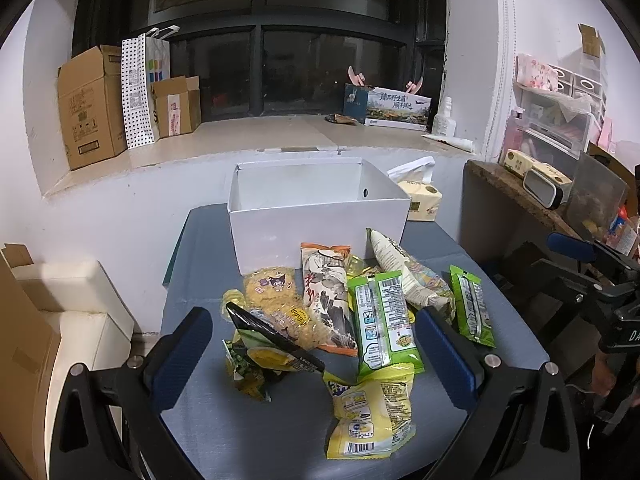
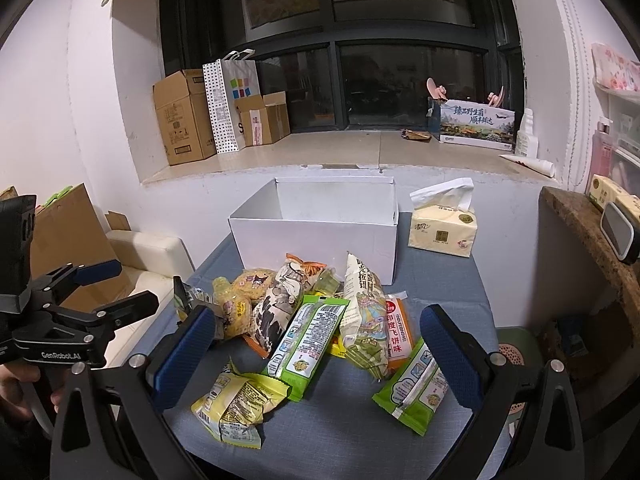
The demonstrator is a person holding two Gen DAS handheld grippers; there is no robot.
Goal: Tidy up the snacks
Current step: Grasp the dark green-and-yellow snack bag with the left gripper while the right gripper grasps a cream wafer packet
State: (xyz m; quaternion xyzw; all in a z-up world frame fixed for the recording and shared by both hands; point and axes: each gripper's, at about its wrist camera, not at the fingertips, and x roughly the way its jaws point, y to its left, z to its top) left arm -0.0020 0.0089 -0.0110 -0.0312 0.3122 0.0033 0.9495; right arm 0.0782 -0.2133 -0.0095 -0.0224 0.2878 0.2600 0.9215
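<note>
From the left wrist camera, the left gripper point(image 1: 314, 354) hangs over the near end of the snack pile with its blue-padded fingers spread wide and nothing between them, which reads as a claw lined up to choose a packet rather than carry one. The snacks lie loose on the grey table point(image 1: 192, 280), heaped just in front of the white box point(image 1: 312, 224) at twelve o'clock; the box stands open with no snack visible inside, so sorting looks barely begun. Nearest the pads are a dark-edged packet point(image 1: 276, 344) at about ten o'clock, a long green packet point(image 1: 382, 320) at one o'clock and a crinkled yellow bag point(image 1: 368, 412) at five o'clock. From the right wrist camera, the right gripper point(image 2: 316, 354) also stands apart and empty above the pile, the same green packet point(image 2: 308, 340) lying between its fingers and a second green packet point(image 2: 412, 388) by the right pad at four o'clock. The left claw shows at nine o'clock, off the table edge. A tissue pack point(image 2: 442, 224) sits beside the box at one o'clock. The wrappers look thin, glossy and puffed, likely slippery and easy to crush.
</note>
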